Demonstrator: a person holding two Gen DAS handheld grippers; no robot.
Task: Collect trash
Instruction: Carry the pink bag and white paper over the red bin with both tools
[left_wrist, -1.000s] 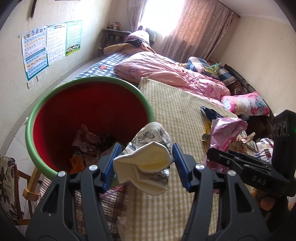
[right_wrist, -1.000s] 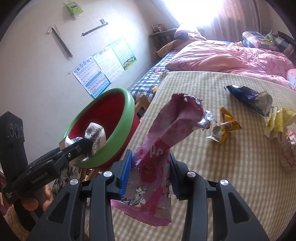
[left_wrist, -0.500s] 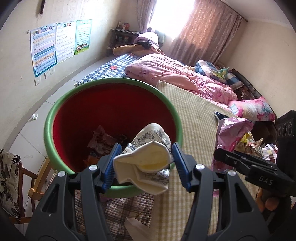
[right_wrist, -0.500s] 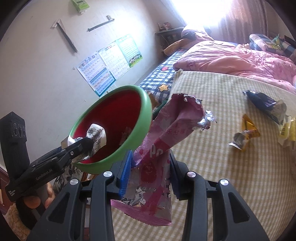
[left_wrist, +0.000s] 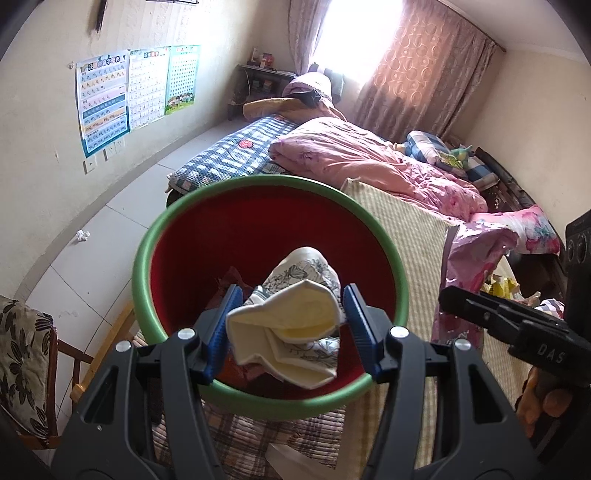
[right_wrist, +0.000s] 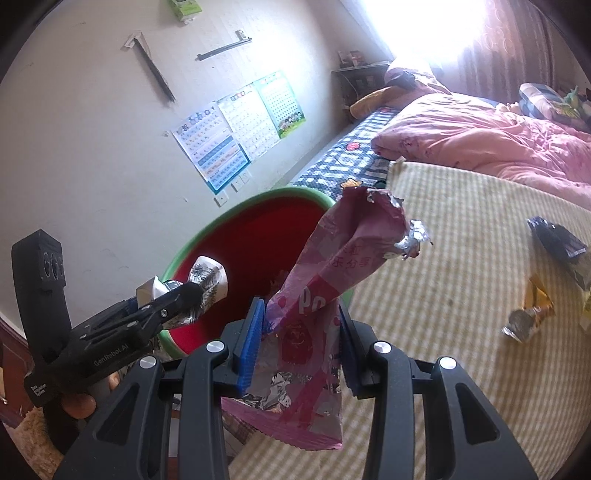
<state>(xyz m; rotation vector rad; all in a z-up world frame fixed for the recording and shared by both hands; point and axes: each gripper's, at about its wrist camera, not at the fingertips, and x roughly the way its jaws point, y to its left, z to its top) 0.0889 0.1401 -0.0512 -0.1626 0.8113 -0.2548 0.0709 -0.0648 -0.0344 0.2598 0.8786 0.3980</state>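
1. The left gripper (left_wrist: 286, 325) has its fingers (left_wrist: 221, 325) closed on a crumpled paper wad (left_wrist: 291, 325), white with a dark flower print. The wad fills the gap between the blue pads.
2. In the left wrist view the wad hangs over the open mouth of the bin (left_wrist: 391, 258), a red tub with a green rim. Red wall shows all round the wad, so I judge it to be inside the rim line, not over the edge. Other scraps already lie at the bottom.
3. The right gripper (right_wrist: 301, 339) holds a pink foil bag (right_wrist: 325, 295), fingers pinched narrow on its lower half. The bag's long axis runs up and away from the fingers, its torn foil mouth uppermost.
4. In the right wrist view the bin (right_wrist: 184, 254) lies to the left of the bag and beyond it. The bag's top overlaps the rim, but its pinched lower half seems to hang over the near rim or the bed (right_wrist: 480, 258); I cannot tell which.
5. So the left hand is the better placed: its load can probably drop straight down once the fingers part. The right likely needs to travel further left first, or the tall bag may tip out over the rim.
6. More wrappers (right_wrist: 528, 317) lie on the bed's mat, well apart from the bin, not yet collected.
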